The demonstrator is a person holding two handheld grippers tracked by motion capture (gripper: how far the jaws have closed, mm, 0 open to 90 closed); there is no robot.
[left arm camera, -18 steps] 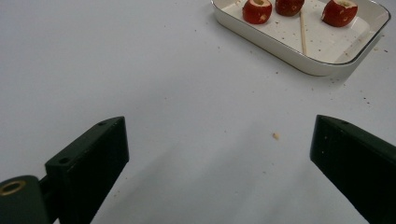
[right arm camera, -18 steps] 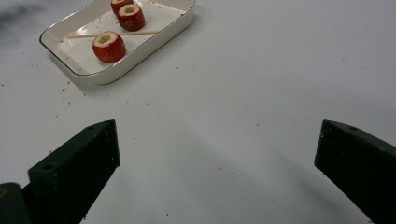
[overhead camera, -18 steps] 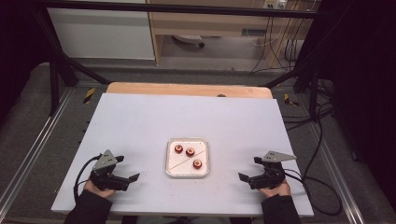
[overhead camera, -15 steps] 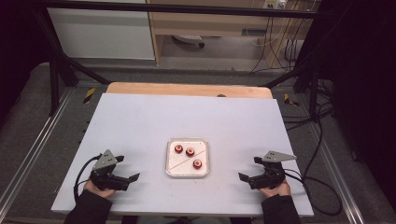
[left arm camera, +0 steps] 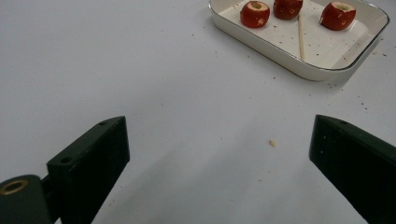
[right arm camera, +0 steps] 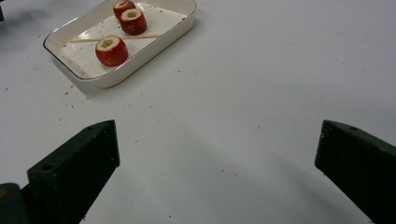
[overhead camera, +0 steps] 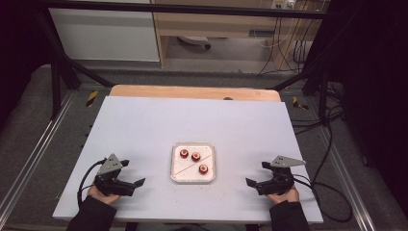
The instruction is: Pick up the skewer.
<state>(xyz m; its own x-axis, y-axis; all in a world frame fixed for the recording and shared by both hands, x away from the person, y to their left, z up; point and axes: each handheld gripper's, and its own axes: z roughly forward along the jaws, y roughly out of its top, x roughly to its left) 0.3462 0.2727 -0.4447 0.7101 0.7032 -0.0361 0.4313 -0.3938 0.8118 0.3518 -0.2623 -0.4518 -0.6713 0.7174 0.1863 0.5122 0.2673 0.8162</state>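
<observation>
High view: skewer (overhead camera: 193, 163) lies diagonally across tray (overhead camera: 174, 166); both grippers' jaws spread wide, empty.

Black claws (overhead camera: 126, 184) (overhead camera: 260, 184), grey three-cornered top plates, black trailing cables, dark sleeves.

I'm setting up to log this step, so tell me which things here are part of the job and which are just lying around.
Part of the job:
white tray
three cored red fruits
wooden skewer
left gripper, open
right gripper, open

Just lying about:
crumbs scattered on the table
cables on the floor beside the table
</observation>
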